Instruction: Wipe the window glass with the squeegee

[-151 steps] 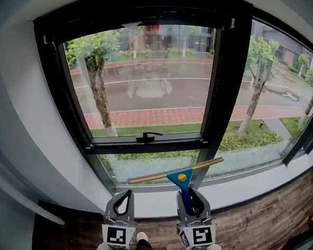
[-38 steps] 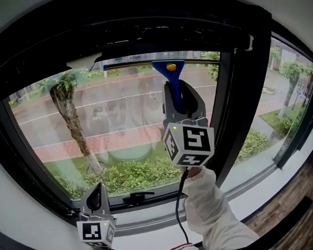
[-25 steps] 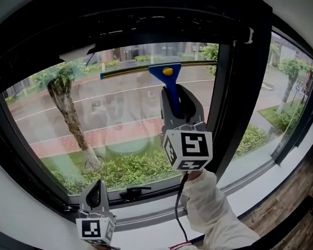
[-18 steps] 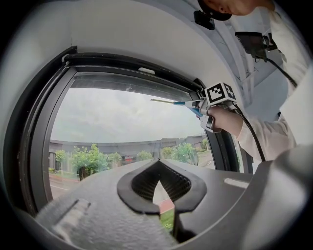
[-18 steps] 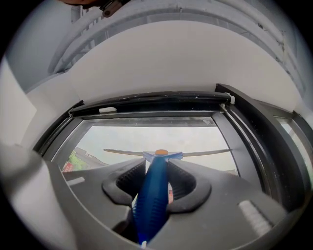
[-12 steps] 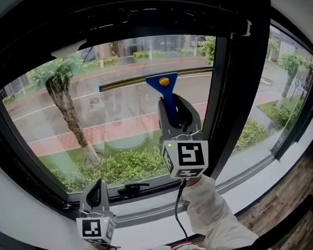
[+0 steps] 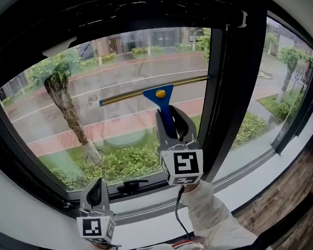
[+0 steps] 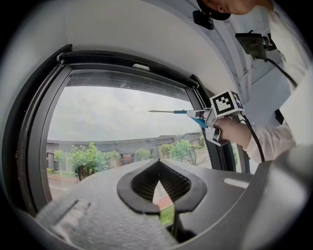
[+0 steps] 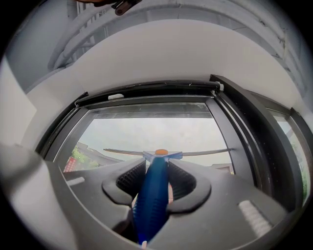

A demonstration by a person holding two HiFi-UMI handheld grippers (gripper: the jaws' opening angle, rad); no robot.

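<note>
The squeegee (image 7: pixel 159 94) has a blue handle and a long brass blade, and the blade lies against the window glass (image 7: pixel 114 130) about halfway up the pane, tilted up to the right. My right gripper (image 7: pixel 169 129) is raised and shut on the squeegee's blue handle (image 9: pixel 151 195); the blade (image 9: pixel 200 153) spans the pane ahead of it. Low at the left my left gripper (image 7: pixel 95 193) hangs below the sash, shut with nothing in it. The left gripper view looks up past its closed jaws (image 8: pixel 157 163) at the squeegee (image 8: pixel 171 112) in profile.
A black window frame (image 7: pixel 230 89) divides this pane from the glass to its right. A black latch handle (image 7: pixel 127 184) sits on the bottom rail, above a white sill (image 7: pixel 156 219). Wooden floor (image 7: pixel 294 199) shows at lower right. Trees and a wet road lie outside.
The right gripper has drawn the squeegee down the pane from near the top edge to about mid-height. Six seconds ago it was low, by the lower pane. The left gripper stays put.
</note>
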